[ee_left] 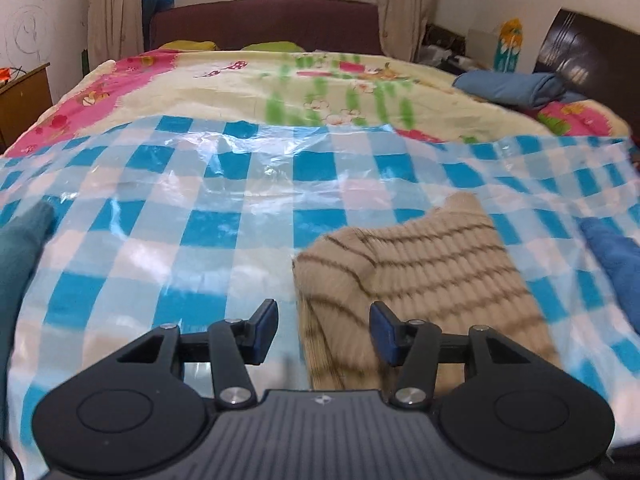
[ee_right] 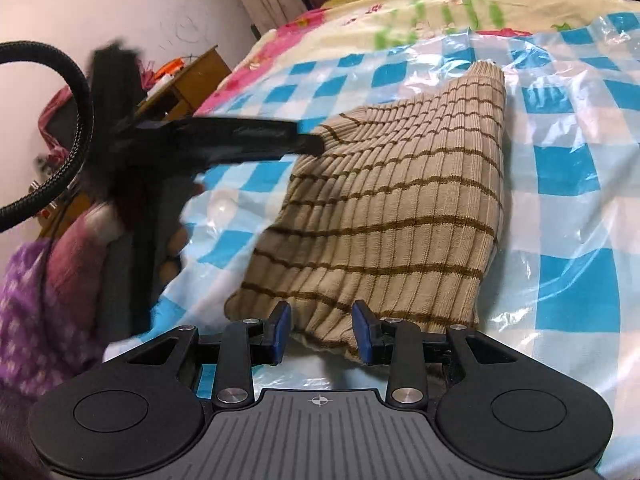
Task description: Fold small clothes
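Left gripper (ee_left: pixel 323 330) jaws gape above striped beige garment (ee_left: pixel 424 276).

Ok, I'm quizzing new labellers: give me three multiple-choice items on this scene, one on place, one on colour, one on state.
1. Where does the striped knit garment lie?
A on the checked plastic sheet
B on a wooden cabinet
C on the floor
2. What colour are its stripes?
A red
B brown
C green
3. How do the left tongs stand?
A shut on the garment
B out of view
C open
Answers: 1 A, blue-white checks surround it; 2 B, thin brown lines cross the beige; 3 C, they stand apart, gripping nothing.
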Tool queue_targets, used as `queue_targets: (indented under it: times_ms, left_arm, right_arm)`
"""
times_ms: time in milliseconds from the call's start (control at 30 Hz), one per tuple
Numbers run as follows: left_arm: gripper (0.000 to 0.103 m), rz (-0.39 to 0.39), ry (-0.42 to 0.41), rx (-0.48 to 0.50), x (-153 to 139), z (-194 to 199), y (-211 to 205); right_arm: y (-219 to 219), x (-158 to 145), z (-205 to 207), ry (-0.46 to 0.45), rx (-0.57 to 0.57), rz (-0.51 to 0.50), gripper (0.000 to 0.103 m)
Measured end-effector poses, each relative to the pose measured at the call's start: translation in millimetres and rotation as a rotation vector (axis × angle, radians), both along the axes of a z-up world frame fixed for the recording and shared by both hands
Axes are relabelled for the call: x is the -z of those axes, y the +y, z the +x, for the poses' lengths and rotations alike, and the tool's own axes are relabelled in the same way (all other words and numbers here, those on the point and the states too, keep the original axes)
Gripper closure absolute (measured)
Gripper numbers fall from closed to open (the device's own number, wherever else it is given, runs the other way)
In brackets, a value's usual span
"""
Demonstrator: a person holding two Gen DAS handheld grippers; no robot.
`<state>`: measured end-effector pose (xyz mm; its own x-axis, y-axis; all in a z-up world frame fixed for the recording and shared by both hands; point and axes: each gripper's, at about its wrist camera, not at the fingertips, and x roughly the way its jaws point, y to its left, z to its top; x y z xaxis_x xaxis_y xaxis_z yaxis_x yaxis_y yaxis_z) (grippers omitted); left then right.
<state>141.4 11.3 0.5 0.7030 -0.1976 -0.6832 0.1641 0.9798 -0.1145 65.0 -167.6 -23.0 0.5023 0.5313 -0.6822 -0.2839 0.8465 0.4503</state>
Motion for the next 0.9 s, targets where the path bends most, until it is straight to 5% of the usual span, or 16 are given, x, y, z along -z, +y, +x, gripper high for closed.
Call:
queue_targets:
  times_ms: [133, 267, 367, 467, 900]
  left_arm:
    - [0.047, -0.059, 0.007, 0.044, -4.5, -55.6, 8.7]
    - [0.047, -0.029, 0.039, 0.064, 6.6, -84.7, 6.6]
    - [0.046, 0.045, 0.088, 0.027, 22.4, -87.9, 9.2]
    - [0.045, 0.001, 0.124, -0.007, 29.6, -87.3, 19.8]
    - [0.045, 0.033, 0.102, -0.001, 18.8, -104.8, 5.7]
  right_arm:
    - [0.3, 3.0, -3.7, 0.011, 0.031, 0.0, 0.068]
    - [-4.1, -1.3, -9.1, 0.011, 0.068, -0.004, 0.068]
    - [-9.5, -2.3, -12.5, 0.021, 0.108, -0.049, 0.069]
    - [-18.5, 3.8, -14.1, 0.041, 0.139, -0.051, 0.07]
    - [-23.4, 3.0, -23.3, 0.026, 0.215, -0.122, 0.066]
